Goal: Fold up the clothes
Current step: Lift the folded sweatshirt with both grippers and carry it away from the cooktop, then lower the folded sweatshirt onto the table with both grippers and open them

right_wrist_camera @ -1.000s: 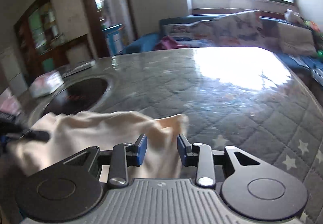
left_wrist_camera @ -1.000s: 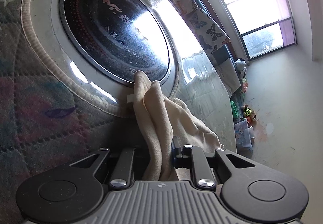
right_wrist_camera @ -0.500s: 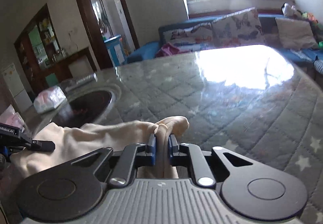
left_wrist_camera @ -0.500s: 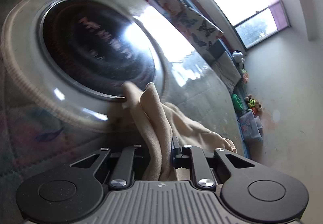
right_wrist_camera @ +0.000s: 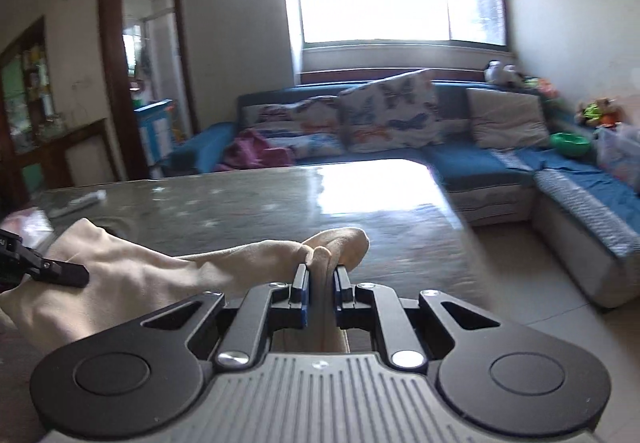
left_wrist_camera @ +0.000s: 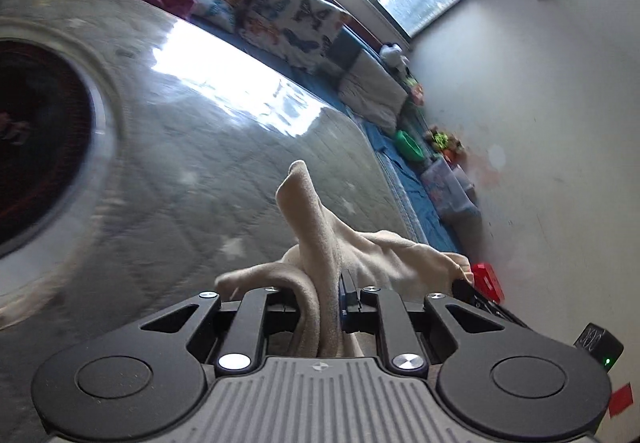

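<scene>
Each gripper is matte black with silver screws, blue-edged jaws and a ribbed grey base.

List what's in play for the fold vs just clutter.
In play: cream garment, left gripper and right gripper both clamped on it, table.
Clutter: butterfly cushions, pink cloth, green bowl, sofa.

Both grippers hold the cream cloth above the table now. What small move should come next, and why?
Probably draw the two grippers apart to pull the cream cloth flat. The left gripper and right gripper are each shut on a bunched edge, and the cloth sags wrinkled between them above the quilted table. It likely needs to be taut before it can be laid down and folded.
</scene>
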### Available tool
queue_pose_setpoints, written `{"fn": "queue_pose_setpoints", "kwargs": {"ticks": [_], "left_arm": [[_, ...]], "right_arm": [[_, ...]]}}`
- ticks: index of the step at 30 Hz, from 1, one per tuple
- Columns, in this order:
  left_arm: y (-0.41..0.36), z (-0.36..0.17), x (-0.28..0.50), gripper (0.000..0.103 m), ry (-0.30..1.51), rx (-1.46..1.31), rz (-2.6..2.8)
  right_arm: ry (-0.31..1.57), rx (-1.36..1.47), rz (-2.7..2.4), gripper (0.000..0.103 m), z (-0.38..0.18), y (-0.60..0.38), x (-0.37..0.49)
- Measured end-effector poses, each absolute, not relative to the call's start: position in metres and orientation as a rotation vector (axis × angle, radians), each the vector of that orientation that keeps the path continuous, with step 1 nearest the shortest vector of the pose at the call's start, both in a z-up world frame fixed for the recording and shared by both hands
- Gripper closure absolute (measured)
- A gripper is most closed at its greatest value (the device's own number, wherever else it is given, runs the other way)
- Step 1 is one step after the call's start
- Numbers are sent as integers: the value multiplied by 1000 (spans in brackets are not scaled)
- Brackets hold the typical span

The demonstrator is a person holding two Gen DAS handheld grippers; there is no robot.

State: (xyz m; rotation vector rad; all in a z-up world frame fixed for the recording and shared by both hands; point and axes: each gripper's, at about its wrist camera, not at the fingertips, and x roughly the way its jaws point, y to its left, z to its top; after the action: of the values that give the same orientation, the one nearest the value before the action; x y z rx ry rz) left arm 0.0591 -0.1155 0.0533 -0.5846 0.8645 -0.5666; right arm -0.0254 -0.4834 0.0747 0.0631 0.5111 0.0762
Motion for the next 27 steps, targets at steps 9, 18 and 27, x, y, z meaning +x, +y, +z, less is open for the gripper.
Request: {"fn": "queue_pose_setpoints", "kwargs": {"ticks": [9,18,27], "left_arm": [[-201,47,91,86,916,-463,-680],[-213,36,94,63,898,-258,-606],[-199,57,102,72,805,-274,-576]], "right_arm": [[544,41,-84,92,66,-543,-12],[635,85,-179,87,21,-566,6],[620,129,-97,86,29,-557,13]]}}
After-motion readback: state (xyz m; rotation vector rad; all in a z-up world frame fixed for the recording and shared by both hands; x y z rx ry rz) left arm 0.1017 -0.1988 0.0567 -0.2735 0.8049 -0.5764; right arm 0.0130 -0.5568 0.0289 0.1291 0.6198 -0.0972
